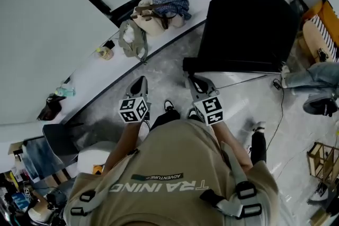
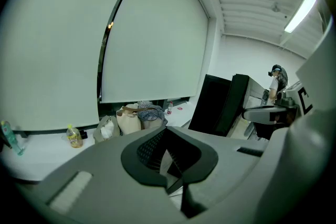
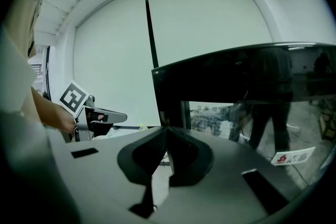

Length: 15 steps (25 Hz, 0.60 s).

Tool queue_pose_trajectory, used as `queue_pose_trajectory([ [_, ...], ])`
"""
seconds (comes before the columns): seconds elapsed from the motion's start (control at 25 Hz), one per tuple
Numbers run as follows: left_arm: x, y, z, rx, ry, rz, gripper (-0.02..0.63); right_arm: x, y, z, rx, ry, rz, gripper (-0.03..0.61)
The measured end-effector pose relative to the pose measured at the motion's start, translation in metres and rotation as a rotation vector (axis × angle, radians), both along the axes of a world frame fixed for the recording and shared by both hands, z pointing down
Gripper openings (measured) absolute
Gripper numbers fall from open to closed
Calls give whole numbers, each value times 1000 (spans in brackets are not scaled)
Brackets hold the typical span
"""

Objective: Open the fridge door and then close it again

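Grey jaws on the left gripper (image 1: pixel 140 83) and the right gripper (image 1: pixel 195 83) are each pressed together at the tips, with nothing between them. Both are held out in front of the person's chest. Closed like this, they could likely skid off the fridge (image 1: pixel 246 24) or knock its glossy door (image 3: pixel 241 113) rather than catch an edge. The black fridge stands ahead of both tips, slightly to the right and clear of either, and its door looks closed. Bags (image 1: pixel 159 10) sit on the ledge (image 1: pixel 106 69) beyond.
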State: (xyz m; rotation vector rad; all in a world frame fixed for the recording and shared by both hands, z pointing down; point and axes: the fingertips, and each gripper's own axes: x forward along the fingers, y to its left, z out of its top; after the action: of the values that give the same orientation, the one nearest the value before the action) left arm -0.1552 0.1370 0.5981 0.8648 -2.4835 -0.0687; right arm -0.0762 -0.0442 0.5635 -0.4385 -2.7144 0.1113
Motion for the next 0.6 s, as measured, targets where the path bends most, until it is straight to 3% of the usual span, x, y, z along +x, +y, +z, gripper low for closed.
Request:
queue_pose_trajectory([
  [0.2,-31,-4,-3,4,-23,68,0,-19,-10,1,7,13,99,-5],
  [0.6,-78,-4,11,32,1,173,0,-53,-32,13,75,13,279,-5],
])
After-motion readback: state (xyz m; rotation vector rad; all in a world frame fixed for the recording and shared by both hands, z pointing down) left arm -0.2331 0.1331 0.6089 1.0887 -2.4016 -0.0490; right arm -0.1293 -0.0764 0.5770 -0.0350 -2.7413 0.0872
